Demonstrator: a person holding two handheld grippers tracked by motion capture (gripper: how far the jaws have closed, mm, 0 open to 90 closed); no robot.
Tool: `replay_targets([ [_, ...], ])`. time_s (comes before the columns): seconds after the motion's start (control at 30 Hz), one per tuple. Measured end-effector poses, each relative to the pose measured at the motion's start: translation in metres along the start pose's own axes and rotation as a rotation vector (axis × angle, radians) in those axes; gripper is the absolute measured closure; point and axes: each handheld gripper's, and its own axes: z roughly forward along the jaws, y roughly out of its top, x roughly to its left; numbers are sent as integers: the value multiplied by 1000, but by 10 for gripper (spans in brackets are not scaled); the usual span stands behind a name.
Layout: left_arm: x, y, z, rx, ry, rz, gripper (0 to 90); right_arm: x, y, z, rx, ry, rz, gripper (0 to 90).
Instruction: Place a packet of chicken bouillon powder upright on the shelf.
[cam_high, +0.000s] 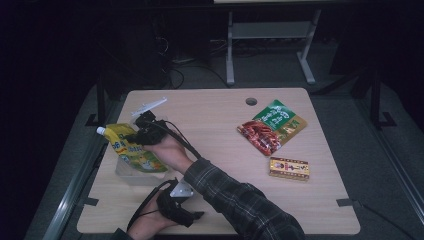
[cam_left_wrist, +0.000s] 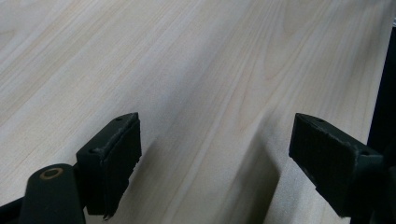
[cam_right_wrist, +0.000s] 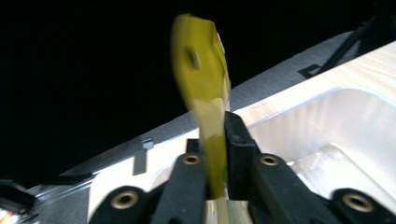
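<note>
- Right tool (cam_right_wrist: 212, 154) clamps the yellow pouch (cam_high: 132, 148), which hangs directly above the clear container (cam_high: 131, 175).
- Left tool (cam_left_wrist: 215, 158) rests released on the tabletop (cam_high: 220, 150).
- Lower the pouch straight down; release once seated.

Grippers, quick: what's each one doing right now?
Left gripper: open, nothing between the jaws.
Right gripper: closed on the yellow pouch.

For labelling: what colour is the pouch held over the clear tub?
Yellow pouch, with a white spout; the high view shows it best.
</note>
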Motion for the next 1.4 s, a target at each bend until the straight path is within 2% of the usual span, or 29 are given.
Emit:
replay_targets([
  [0.07, 0, 0, 0, 6, -7, 12, 163, 1, -1, 1, 27, 30, -4, 783],
  [0.13, 0, 0, 0, 12, -6, 10, 162, 2, -3, 2, 57, 32, -34, 741],
  [0.17, 0, 0, 1, 10, -5, 10, 162, 2, -6, 1, 84, 23, -67, 729],
  [0.2, -1, 0, 1, 10, -11, -8, 162, 1, -7, 0, 94, 25, -85, 719],
  [0.23, -1, 0, 1, 10, -11, -8, 162, 1, -7, 0, 94, 25, -85, 719],
  [0.27, -3, -1, 1, 6, -10, -26, 162, 2, -9, -2, 101, 33, -94, 712],
  [0.33, -1, 0, 2, 5, -8, -3, 162, 2, -13, -5, 123, 41, -117, 711],
  [0.43, -1, -1, 2, 6, -14, -8, 163, 1, -22, -13, 174, 48, -150, 722],
  [0.5, -2, -1, 2, 7, -17, -12, 162, 0, -24, -15, 177, 52, -155, 739],
  [0.63, -3, 0, 4, 8, -20, -26, 162, -2, -30, -21, 194, 85, -151, 831],
  [0.73, -3, -1, 4, 8, -18, -24, 162, -2, -31, -22, 192, 79, -163, 859],
  [0.77, -3, -1, 4, 9, -19, -25, 162, -3, -32, -22, 188, 83, -149, 891],
  [0.83, -3, -1, 4, 8, -19, -24, 162, -1, -34, -22, 184, 86, -126, 894],
  [0.93, -3, -1, 4, 11, -20, -23, 162, -2, -36, -21, 176, 92, -131, 896],
  [0.97, -3, -1, 4, 14, -20, -20, 163, -2, -39, -20, 187, 94, -116, 897],
  [1.0, -9, -1, 10, -64, -11, -112, 162, -3, -41, -19, 193, 92, -137, 897],
  [1.13, -9, -1, 10, -56, -8, -107, 162, -5, -49, -18, 191, 118, -122, 897],
  [1.2, -10, -1, 11, -65, -9, -117, 162, -7, -54, -18, 199, 117, -128, 897],
  [1.23, -10, -1, 10, -50, -10, -107, 162, -7, -56, -19, 203, 116, -128, 898],
  [1.37, -10, -1, 11, -46, -13, -111, 162, -9, -61, -19, 220, 122, -123, 897],
  [1.4, -10, -1, 11, -44, -15, -111, 162, -10, -64, -20, 225, 129, -108, 896],
])
